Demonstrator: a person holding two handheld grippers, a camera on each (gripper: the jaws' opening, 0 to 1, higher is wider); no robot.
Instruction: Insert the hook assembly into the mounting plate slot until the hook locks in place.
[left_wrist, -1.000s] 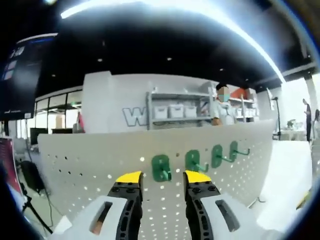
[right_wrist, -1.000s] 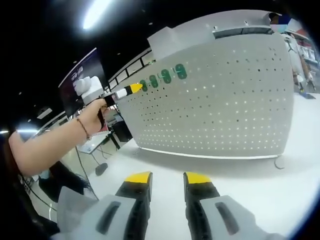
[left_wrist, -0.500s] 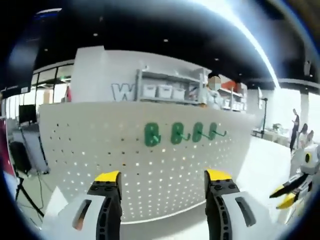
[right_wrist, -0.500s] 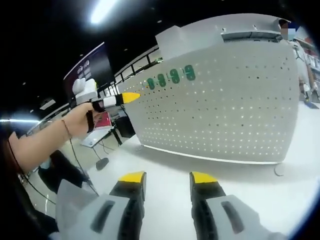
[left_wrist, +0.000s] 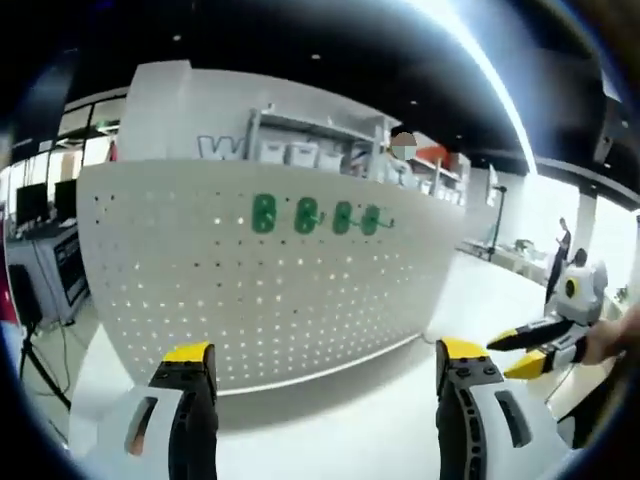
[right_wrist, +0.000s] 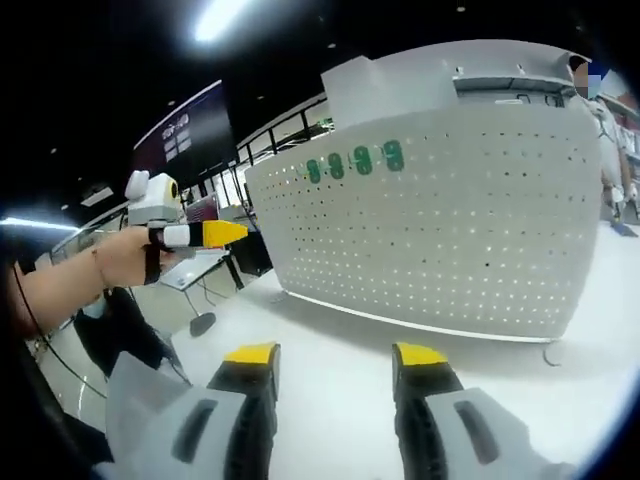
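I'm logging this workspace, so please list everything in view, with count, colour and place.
Perforated white metal pegboard panel: one, white, standing upright on the table.
Green plastic hook assemblies: four, green, in a row near the panel's top.
White table surface: one, white, under the panel.
Shelf with white storage bins: one, grey, behind the panel.
Left claw: one, yellow-tipped, open, empty.
Right claw: one, yellow-tipped, open, empty.

Bench (right_wrist: 330, 345): white, glossy.
On it: white pegboard (left_wrist: 230, 290) standing upright on small feet, far from the claws.
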